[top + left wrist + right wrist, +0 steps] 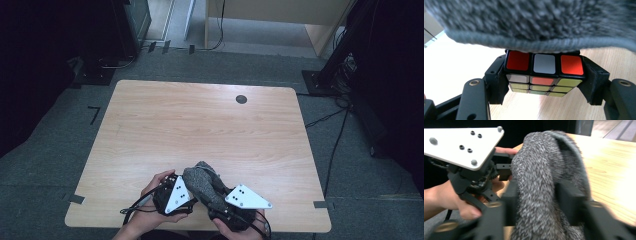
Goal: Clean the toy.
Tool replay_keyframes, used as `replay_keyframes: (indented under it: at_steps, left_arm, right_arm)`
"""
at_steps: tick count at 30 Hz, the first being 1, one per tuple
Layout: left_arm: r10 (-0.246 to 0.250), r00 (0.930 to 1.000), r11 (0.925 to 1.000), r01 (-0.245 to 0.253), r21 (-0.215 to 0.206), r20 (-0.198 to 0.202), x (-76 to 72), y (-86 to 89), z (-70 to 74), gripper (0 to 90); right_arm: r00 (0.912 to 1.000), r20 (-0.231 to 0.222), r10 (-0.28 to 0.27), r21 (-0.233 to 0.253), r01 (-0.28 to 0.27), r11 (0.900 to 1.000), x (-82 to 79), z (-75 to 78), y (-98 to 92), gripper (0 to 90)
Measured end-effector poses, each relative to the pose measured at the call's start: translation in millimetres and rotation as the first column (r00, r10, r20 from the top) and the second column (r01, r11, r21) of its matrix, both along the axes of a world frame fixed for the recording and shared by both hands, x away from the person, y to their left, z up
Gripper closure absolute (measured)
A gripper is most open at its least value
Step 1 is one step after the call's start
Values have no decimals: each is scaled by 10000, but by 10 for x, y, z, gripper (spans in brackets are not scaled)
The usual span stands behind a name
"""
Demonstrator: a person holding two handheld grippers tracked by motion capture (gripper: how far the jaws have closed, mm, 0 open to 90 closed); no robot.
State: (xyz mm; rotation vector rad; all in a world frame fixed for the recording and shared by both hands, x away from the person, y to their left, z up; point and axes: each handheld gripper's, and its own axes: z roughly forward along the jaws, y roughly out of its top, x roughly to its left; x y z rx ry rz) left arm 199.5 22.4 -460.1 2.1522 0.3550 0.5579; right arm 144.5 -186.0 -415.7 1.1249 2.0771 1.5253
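Between two claws, left claw (544, 82), right claw (536, 195): one puzzle cube (544, 72), one grey cloth (536, 177).

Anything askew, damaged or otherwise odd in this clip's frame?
Nothing looks damaged or spilled. The left gripper clamps a scrambled puzzle cube squarely between its jaws, and the grey fuzzy cloth, pinched by the right gripper, drapes over the cube's top. The table shows a dark round spot near the far edge.

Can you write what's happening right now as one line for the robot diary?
left gripper: shut on puzzle cube | right gripper: shut on grey cloth | cloth draped over cube | place: near table edge
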Motion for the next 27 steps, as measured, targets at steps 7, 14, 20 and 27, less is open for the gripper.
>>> replay_keyframes:
  at_steps: [7,14,20,27]
  left_arm:
    - [-422,9940,9987,391,333,1010,-173,-133,11,338]
    - [-458,9916,9983,409,423,1206,-183,-127,7,340]
    - [-468,9925,9989,459,99,1127,-161,-73,44,339]
    - [-550,9922,9983,526,243,1122,-179,-102,31,339]
  right_arm:
    - [10000,-41,-6,-498,4,9988,-53,-19,83,799]
    - [9995,87,-302,-998,309,9945,-63,-42,127,801]
    - [9893,166,-1452,-756,1460,9864,-9,22,-122,801]
    - [9985,540,23,-1279,46,9918,-129,-14,186,796]
